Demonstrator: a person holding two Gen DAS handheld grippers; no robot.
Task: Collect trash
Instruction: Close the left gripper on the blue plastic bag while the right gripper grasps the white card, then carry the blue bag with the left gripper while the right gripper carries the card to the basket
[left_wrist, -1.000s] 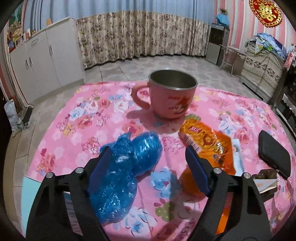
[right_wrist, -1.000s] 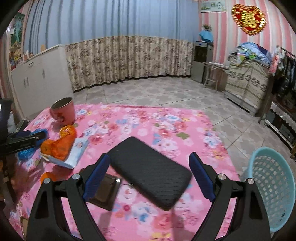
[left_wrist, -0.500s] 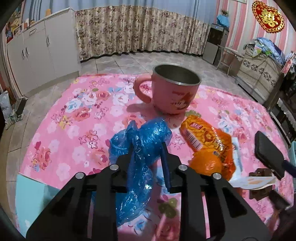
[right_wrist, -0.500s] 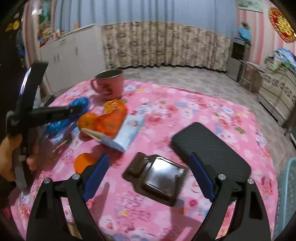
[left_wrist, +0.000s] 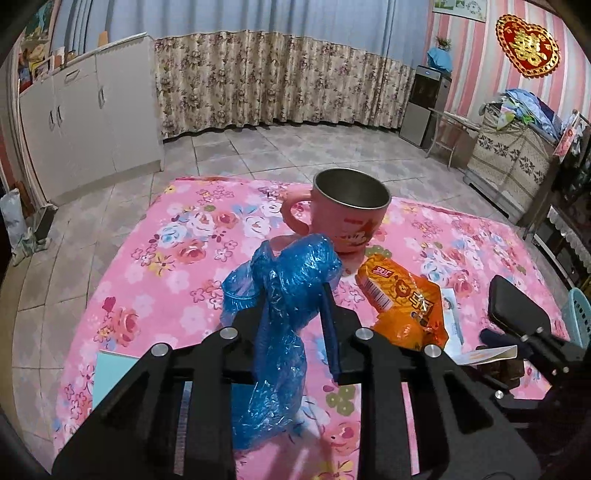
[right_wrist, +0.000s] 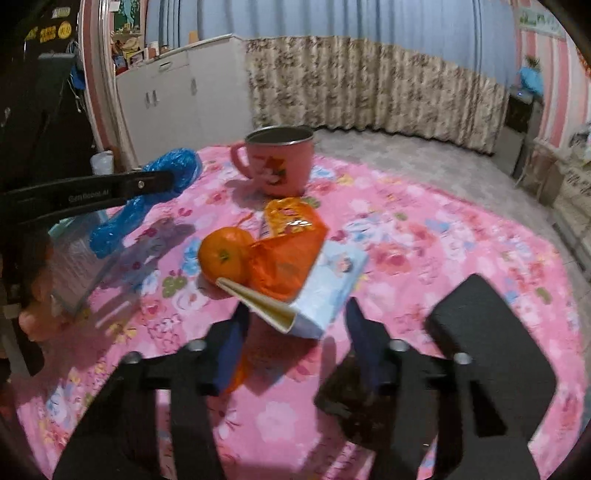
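Now the left gripper (left_wrist: 295, 317) is clamped on the blue plastic bag (left_wrist: 280, 295), hanging lengthwise above the counter (left_wrist: 166, 266). The right gripper (right_wrist: 291, 343), jaws apart, is nearer the orange wrapper (right_wrist: 288, 254), lying just ahead of it.

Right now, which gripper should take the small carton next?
Right. The right gripper is open with the small carton just ahead of its fingertips, while the left gripper is shut on the blue plastic bag.

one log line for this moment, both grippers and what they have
left gripper: shut on blue plastic bag, lifted | right gripper: open, at paper carton | pending: orange wrapper
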